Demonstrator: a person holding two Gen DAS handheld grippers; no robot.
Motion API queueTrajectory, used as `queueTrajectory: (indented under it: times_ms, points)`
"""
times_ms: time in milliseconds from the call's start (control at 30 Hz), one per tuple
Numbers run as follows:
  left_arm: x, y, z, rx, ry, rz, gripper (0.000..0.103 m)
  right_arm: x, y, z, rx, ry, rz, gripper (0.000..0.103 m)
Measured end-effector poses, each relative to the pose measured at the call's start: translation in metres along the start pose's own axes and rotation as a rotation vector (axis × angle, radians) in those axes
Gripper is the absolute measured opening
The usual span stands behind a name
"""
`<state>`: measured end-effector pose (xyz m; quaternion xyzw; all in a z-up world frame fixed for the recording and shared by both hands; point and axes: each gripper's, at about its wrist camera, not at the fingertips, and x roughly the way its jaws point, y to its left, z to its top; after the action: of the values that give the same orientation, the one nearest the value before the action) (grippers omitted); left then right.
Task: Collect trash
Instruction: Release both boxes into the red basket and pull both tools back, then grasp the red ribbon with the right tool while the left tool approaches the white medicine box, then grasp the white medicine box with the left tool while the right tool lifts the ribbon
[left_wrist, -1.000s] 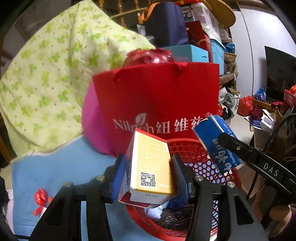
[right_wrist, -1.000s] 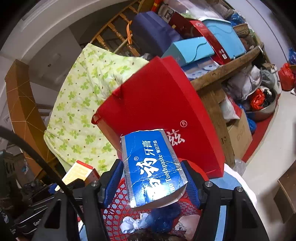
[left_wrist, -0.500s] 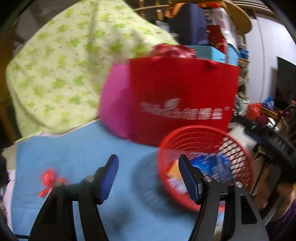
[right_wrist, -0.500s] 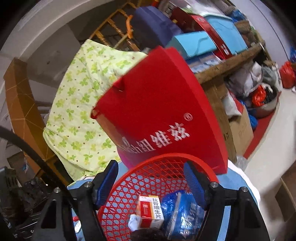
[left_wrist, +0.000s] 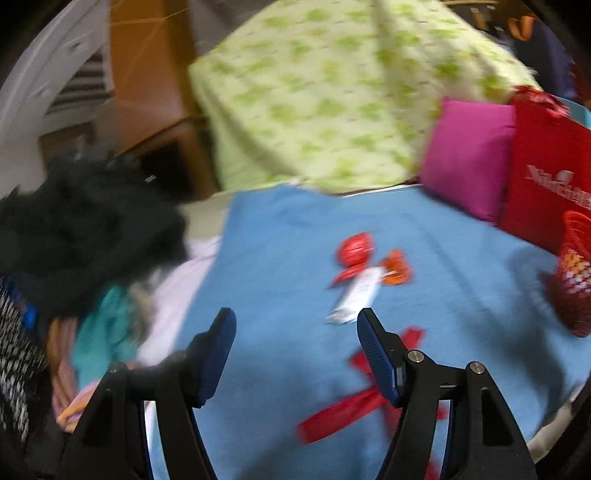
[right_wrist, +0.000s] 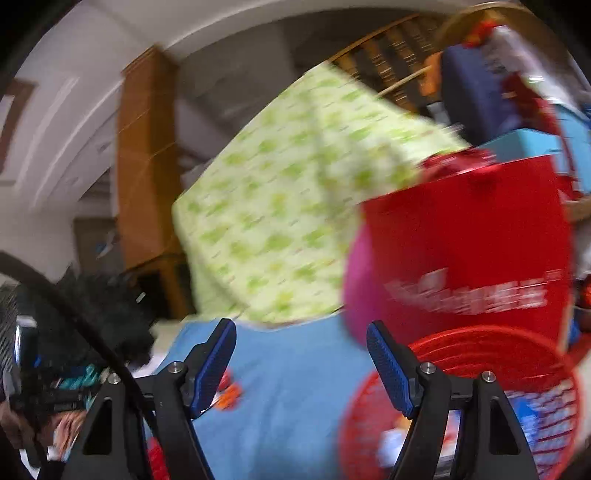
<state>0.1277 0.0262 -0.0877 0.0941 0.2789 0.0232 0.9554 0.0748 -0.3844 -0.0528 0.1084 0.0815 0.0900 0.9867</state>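
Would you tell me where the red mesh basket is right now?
The red mesh basket fills the right wrist view's lower right, on the blue cloth just in front of the red paper bag.

A cluttered home, likely a living or storage room. Beyond the right claw a wooden staircase railing climbs behind a green-patterned quilt draped over furniture. To that claw's right stand a red gift bag and a pink cushion, with stacked boxes and bags piled above. Left of the left claw lies a heap of clothes, beside a blue cloth spread over the worktop.
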Motion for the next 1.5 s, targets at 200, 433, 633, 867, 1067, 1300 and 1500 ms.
queueTrajectory:
  times_ms: [200,433,633,867,1067,1300,1500]
  points:
    - [0.008,0.04,-0.028,-0.114,0.05,0.01,0.069,0.077,0.076,-0.048,0.01,0.344,0.245,0.076]
    - [0.023,0.056,-0.04,-0.168,0.073,-0.02,0.069,0.149,0.136,-0.119,0.058,0.671,0.33,0.076]
    - [0.044,0.06,-0.035,-0.182,0.098,-0.062,0.069,0.193,0.169,-0.167,0.011,0.856,0.308,0.055]
    - [0.089,0.03,-0.016,-0.111,0.146,-0.141,0.069,0.194,0.165,-0.168,-0.075,0.833,0.271,0.035]
    - [0.144,-0.02,0.01,-0.055,0.202,-0.252,0.069,0.187,0.092,-0.122,0.026,0.667,0.032,0.035]
    - [0.208,-0.071,0.026,-0.024,0.283,-0.299,0.069,0.171,0.043,-0.075,0.033,0.458,-0.139,0.035]
    - [0.251,-0.086,0.026,-0.048,0.379,-0.318,0.069,0.177,0.032,-0.076,0.054,0.482,-0.135,0.035]
